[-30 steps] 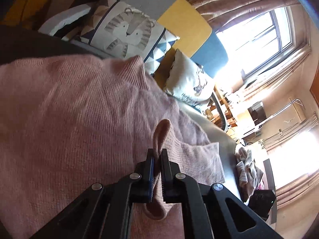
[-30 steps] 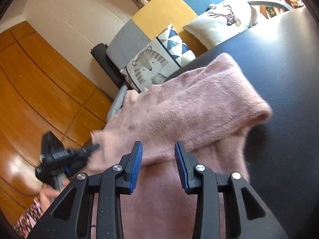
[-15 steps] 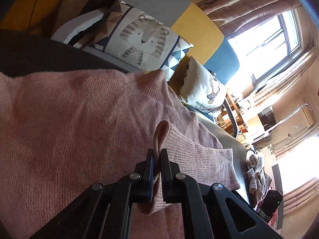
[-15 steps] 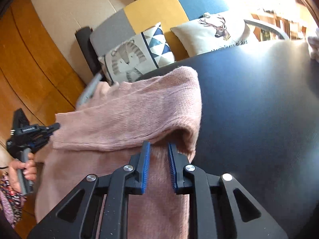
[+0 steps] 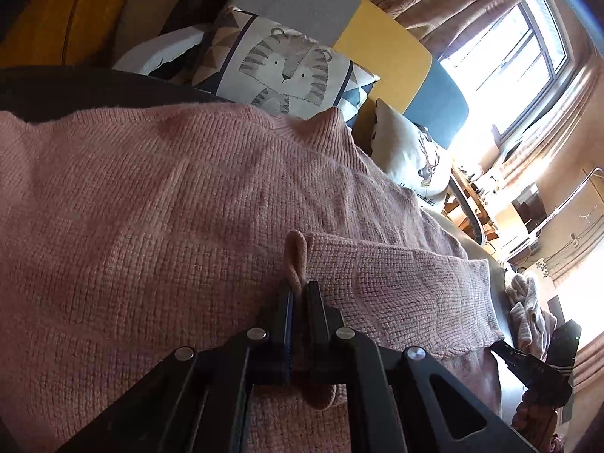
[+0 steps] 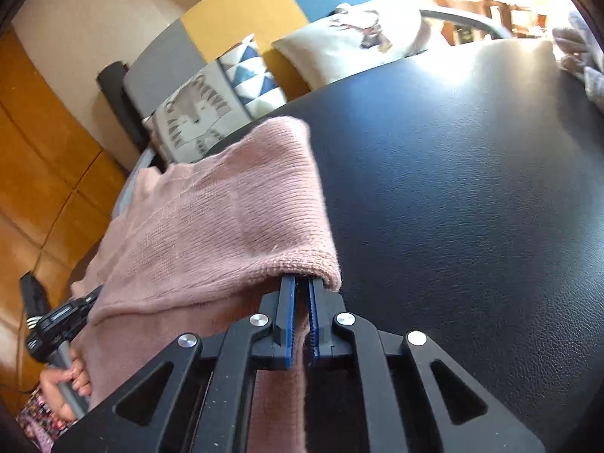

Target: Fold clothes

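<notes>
While the pink knit sweater (image 5: 188,204) lies spread over the black table (image 6: 472,188), the left tool (image 5: 298,294) has its fingers pressed together on a raised pinch of the knit, a small loop of fabric standing up just beyond its tips. Ahead of that tool and to its right, a folded-over sleeve (image 5: 407,287) rests on top of the body of the garment. The right tool (image 6: 300,287) is pinching the sweater as well: its blue-padded fingers (image 6: 288,302) reach under the rolled, folded edge of the knit, with a strip of pink cloth caught between them. To the right of this tool the table surface is bare and glossy. Far to its left, low in the right wrist view, a hand (image 6: 66,385) grips the handle of the left tool. Beyond both tools, past the sweater, a tiger-print cushion (image 5: 283,71) and a deer-print cushion (image 6: 355,41) lean against a grey, yellow and blue sofa back (image 6: 241,11).
</notes>
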